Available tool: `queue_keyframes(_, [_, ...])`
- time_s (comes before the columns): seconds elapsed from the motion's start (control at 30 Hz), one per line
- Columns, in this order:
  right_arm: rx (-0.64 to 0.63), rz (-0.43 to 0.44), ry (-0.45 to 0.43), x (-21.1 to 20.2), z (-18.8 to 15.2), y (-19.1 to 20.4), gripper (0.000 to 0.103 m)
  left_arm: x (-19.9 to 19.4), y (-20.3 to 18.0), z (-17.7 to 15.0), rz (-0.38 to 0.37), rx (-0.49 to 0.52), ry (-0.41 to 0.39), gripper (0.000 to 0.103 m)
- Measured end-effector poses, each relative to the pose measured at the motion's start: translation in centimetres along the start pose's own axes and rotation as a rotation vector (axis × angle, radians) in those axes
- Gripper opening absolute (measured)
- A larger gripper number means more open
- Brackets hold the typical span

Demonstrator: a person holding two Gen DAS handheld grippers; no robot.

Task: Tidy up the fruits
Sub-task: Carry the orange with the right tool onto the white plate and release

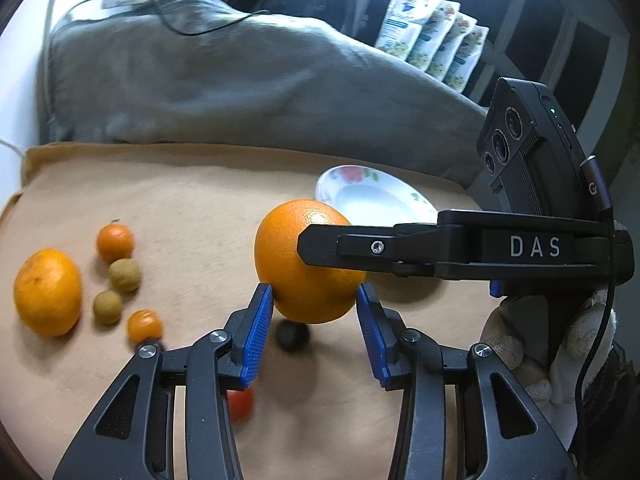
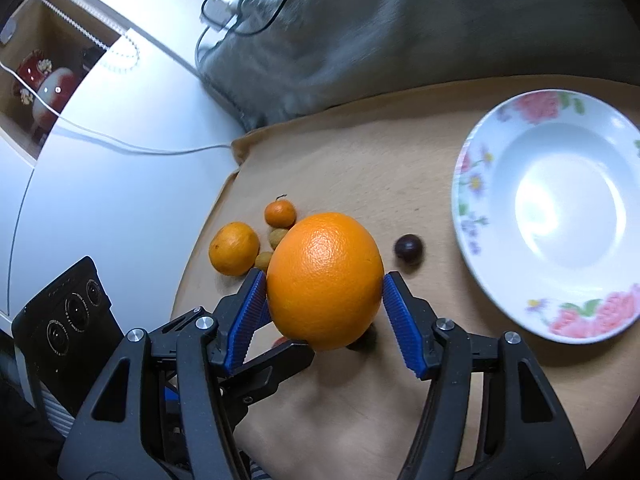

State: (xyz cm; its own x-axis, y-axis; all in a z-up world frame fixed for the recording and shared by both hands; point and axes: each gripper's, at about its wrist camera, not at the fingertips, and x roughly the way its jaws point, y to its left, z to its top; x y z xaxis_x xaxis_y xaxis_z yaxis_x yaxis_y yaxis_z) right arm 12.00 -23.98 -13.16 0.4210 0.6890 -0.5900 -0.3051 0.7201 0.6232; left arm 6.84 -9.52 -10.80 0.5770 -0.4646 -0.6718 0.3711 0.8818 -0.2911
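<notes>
**Large orange aloft between two sets of tongs**

At the right gripper [image 2: 324, 296]: clamped on the large orange [image 2: 324, 280], blue ribbed pads [image 2: 252, 308] pressed against both flanks, held clear of the tan cloth [image 2: 360, 168]. Printed in white capitals on its black side: "DAS" [image 1: 535, 247]. Gripped from behind by a gloved right hand [image 1: 516, 344]. Mounted above it, a black camera block [image 1: 502, 142] with three round lenses; on the cable plug beside that, one pale letter resembling "G".

At the left gripper [image 1: 314, 300]: spread wide, pad tips meeting the same orange low on either side; impossible to tell whether squeezing or merely touching.

Directly beneath the orange, on the cloth: a dark round fruit [image 1: 293, 334]. Nearer the camera, half hidden by the left finger: a red fruit [image 1: 240, 402].

Off to the left, bunched together: a mandarin [image 1: 48, 292], a small orange [image 1: 115, 242], two brown longans [image 1: 125, 275] and a kumquat [image 1: 145, 325].

Behind the orange, to the right: a white plate [image 1: 332, 184] with pink flowers on the rim.

Beyond the cloth: a grey cushion [image 1: 240, 80], then a row of white pouches [image 1: 432, 40], print too blurred to read.
</notes>
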Motion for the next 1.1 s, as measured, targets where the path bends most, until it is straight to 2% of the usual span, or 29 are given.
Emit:
queue_keyframes(0.37, [0.061, -0.042, -0.059, -3.9, 0.3, -3.8, 0.063, 2.8, -3.6, 1.5, -0.061, 0.061, 0.024, 0.042])
queue_keyframes(0.83, [0.126, -0.053, -0.080, -5.0, 1.0, -7.2, 0.063, 5.4, -5.7, 2.1, -0.084, 0.087, 0.057, 0.042])
queue_keyframes(0.9, [0.132, -0.057, -0.080, -5.1, 1.0, -7.5, 0.063, 5.5, -5.9, 2.3, -0.087, 0.091, 0.052, 0.039])
queue_keyframes(1.1, [0.108, -0.159, -0.179, -6.9, 1.2, -7.8, 0.064, 4.8, -6.1, 2.7, -0.069, 0.103, 0.025, 0.039])
